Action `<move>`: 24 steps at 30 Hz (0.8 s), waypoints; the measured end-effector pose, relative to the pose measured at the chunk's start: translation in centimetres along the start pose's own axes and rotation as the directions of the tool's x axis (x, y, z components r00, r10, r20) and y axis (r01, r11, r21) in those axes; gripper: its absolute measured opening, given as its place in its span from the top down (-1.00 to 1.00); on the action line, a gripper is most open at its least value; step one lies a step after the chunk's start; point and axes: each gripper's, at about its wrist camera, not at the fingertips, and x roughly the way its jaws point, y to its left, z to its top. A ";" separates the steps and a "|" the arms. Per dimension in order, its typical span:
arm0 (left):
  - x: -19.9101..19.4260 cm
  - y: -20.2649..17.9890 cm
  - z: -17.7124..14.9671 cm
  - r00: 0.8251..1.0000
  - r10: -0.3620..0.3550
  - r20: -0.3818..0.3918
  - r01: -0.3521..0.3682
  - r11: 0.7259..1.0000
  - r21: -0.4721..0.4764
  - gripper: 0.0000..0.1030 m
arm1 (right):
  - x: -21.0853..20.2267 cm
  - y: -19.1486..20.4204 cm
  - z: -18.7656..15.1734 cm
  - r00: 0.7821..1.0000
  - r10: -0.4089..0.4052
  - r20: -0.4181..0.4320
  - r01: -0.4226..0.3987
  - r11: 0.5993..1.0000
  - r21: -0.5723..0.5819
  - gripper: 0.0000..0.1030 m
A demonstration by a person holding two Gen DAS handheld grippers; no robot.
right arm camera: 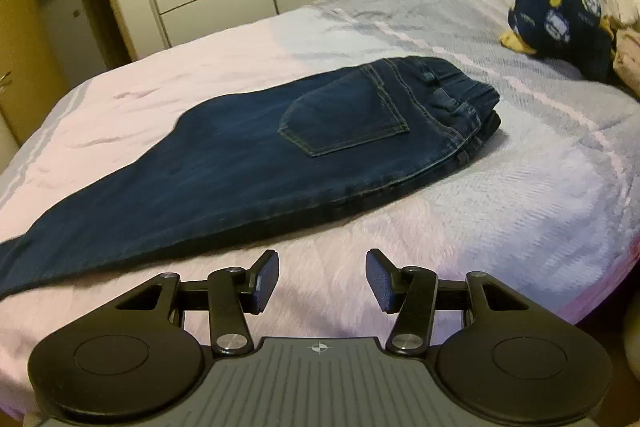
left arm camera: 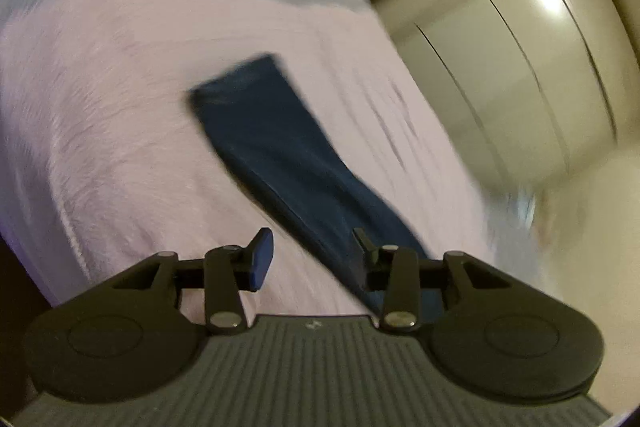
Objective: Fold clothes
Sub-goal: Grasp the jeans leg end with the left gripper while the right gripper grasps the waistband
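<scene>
One pair of jeans (right arm camera: 280, 155) lies mid-bed (right arm camera: 480, 227), one bundled garment (right arm camera: 560, 15) near its far edge; left gripper (left arm camera: 312, 259) and right gripper (right arm camera: 322, 281) both have released, empty jaws.

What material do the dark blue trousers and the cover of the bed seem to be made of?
Trousers: probably denim, matte dark blue, with contrast stitching around the back pocket and belt loops. Bed cover: a soft woven fabric, pale lilac, matte, with fine ribbed texture; the fibre cannot be told.

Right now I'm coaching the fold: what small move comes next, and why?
Probably lower the left gripper onto the jeans leg end and pinch it. The jeans lie folded lengthwise on the bed, and both the left and the right gripper are open and empty.
</scene>
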 end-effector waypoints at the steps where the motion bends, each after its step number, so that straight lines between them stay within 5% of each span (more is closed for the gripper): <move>1: 0.8 1.2 0.7 1.000 -0.006 0.012 0.007 0.998 -0.069 0.32 | 0.7 -0.1 0.4 1.000 -0.003 -0.007 0.003 1.000 0.010 -0.01; 9: 6.2 5.3 2.1 0.998 -0.003 0.071 0.025 0.950 -0.310 0.32 | 6.5 1.0 3.0 0.999 -0.013 -0.052 0.015 0.999 0.034 -0.01; 17: 8.7 3.3 2.6 0.993 0.068 0.092 -0.045 0.972 -0.230 0.36 | 10.9 2.3 3.9 0.996 -0.036 -0.082 0.037 0.999 0.016 -0.01; 19: 8.8 3.1 2.5 0.991 0.090 0.100 -0.067 0.976 -0.209 0.62 | 11.2 2.4 4.3 0.997 -0.040 -0.072 0.041 0.999 0.005 -0.01; 24: 8.6 1.9 2.5 0.982 0.164 0.097 -0.155 0.983 -0.095 0.83 | 11.1 1.7 5.2 0.997 -0.064 -0.030 0.064 0.998 0.003 -0.01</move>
